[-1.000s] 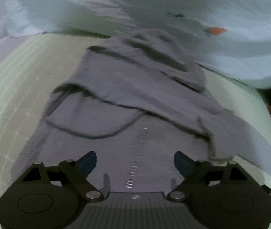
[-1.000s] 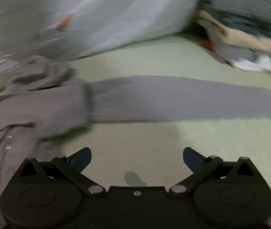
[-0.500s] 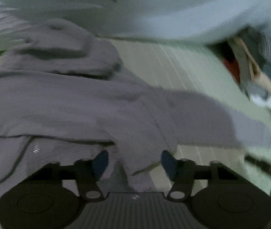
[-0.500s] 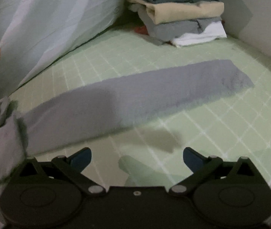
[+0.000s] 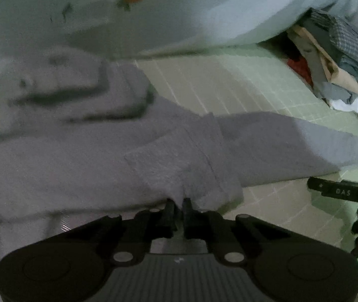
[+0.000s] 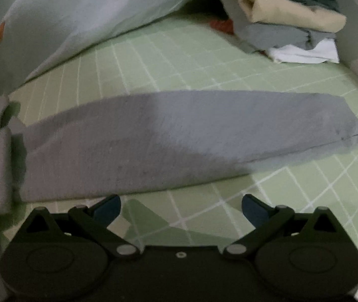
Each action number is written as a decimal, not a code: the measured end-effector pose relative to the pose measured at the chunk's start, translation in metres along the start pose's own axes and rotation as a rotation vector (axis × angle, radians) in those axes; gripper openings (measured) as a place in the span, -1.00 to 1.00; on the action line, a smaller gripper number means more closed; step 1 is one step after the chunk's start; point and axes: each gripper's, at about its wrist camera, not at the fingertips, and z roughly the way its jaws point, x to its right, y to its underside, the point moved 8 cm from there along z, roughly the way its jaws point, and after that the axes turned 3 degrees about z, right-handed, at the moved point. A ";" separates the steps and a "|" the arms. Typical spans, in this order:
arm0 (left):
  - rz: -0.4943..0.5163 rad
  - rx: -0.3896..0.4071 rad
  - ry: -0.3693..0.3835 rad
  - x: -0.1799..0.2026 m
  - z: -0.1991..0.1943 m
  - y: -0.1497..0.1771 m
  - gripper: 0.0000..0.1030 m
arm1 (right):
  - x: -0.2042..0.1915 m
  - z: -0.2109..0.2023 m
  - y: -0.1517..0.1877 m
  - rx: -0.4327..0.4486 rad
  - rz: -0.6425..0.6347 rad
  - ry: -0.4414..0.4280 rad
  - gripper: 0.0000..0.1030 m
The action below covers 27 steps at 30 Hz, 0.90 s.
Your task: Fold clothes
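A grey hooded sweatshirt (image 5: pixel 78 151) lies spread on the green checked sheet (image 5: pixel 229 85). Its long sleeve (image 6: pixel 179 138) stretches flat to the right, and shows in the left wrist view too (image 5: pixel 292 146). My left gripper (image 5: pixel 178 205) is shut on a fold of the sweatshirt's fabric near the armpit, at the sleeve's base. My right gripper (image 6: pixel 181 205) is open and empty, just in front of the sleeve's near edge, low over the sheet. Its body shows at the right edge of the left wrist view (image 5: pixel 345 191).
A pale blue quilt (image 5: pixel 179 12) with a carrot print lies bunched along the back. A stack of folded clothes (image 6: pixel 287 20) stands at the far right corner by a wall. Bare sheet lies beyond and in front of the sleeve.
My left gripper has swung right to the sleeve's base and closed on the fabric. My right gripper has moved closer to the sleeve and stayed open.
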 end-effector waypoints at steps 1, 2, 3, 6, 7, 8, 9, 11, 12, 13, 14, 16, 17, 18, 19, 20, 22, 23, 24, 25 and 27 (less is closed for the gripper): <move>0.017 0.014 -0.017 -0.006 -0.006 -0.003 -0.86 | -0.002 0.001 0.000 -0.001 -0.015 0.003 1.00; 0.024 0.026 -0.037 -0.014 -0.012 -0.006 -0.86 | -0.003 0.002 0.000 -0.002 -0.029 0.005 1.00; 0.011 0.032 -0.065 -0.028 -0.017 -0.007 -0.86 | -0.005 0.003 0.000 -0.003 -0.044 0.008 1.00; -0.029 0.047 -0.149 -0.072 -0.033 -0.010 -0.86 | -0.007 0.003 0.000 0.001 -0.059 0.002 1.00; -0.050 0.045 -0.182 -0.089 -0.037 -0.009 -0.86 | -0.007 0.003 0.000 0.001 -0.063 0.000 1.00; -0.074 0.040 -0.218 -0.108 -0.039 -0.007 -0.86 | -0.007 0.004 -0.001 0.002 -0.068 -0.001 1.00; -0.101 0.031 -0.258 -0.128 -0.041 -0.004 -0.86 | -0.008 0.004 -0.001 0.004 -0.073 -0.002 1.00; -0.167 0.008 -0.328 -0.167 -0.042 0.005 -0.86 | -0.009 0.006 -0.003 0.006 -0.081 -0.008 1.00; -0.204 -0.005 -0.355 -0.185 -0.041 0.010 -0.86 | -0.010 0.006 -0.003 0.007 -0.084 -0.009 1.00; -0.241 -0.021 -0.372 -0.200 -0.038 0.015 -0.86 | -0.011 0.006 -0.004 0.007 -0.087 -0.012 1.00; -0.275 -0.038 -0.388 -0.214 -0.035 0.021 -0.86 | -0.011 0.007 -0.005 0.006 -0.089 -0.013 1.00; -0.305 -0.057 -0.413 -0.231 -0.028 0.030 -0.84 | -0.012 0.008 -0.006 0.003 -0.092 -0.015 1.00; -0.308 -0.064 -0.414 -0.235 -0.025 0.033 -0.83 | -0.013 0.008 -0.007 0.003 -0.093 -0.016 1.00; -0.310 -0.071 -0.416 -0.238 -0.021 0.035 -0.80 | -0.013 0.009 -0.007 0.002 -0.093 -0.016 1.00; -0.312 -0.072 -0.421 -0.239 -0.019 0.037 -0.79 | -0.013 0.009 -0.008 0.002 -0.094 -0.016 1.00; -0.317 -0.069 -0.424 -0.240 -0.018 0.037 -0.80 | -0.014 0.009 -0.008 0.003 -0.092 -0.015 1.00; -0.334 -0.034 -0.423 -0.240 -0.023 0.033 -0.82 | -0.015 0.010 -0.008 0.006 -0.088 -0.012 1.00; -0.338 -0.008 -0.421 -0.239 -0.028 0.029 -0.83 | -0.015 0.010 -0.008 0.007 -0.085 -0.010 1.00; -0.333 0.026 -0.420 -0.236 -0.037 0.024 -0.83 | -0.016 0.010 -0.008 0.009 -0.082 -0.008 1.00; -0.328 0.060 -0.418 -0.233 -0.045 0.019 -0.83 | -0.016 0.010 -0.009 0.010 -0.079 -0.006 1.00; -0.307 0.139 -0.404 -0.228 -0.061 0.006 -0.83 | -0.017 0.010 -0.008 0.013 -0.075 -0.003 1.00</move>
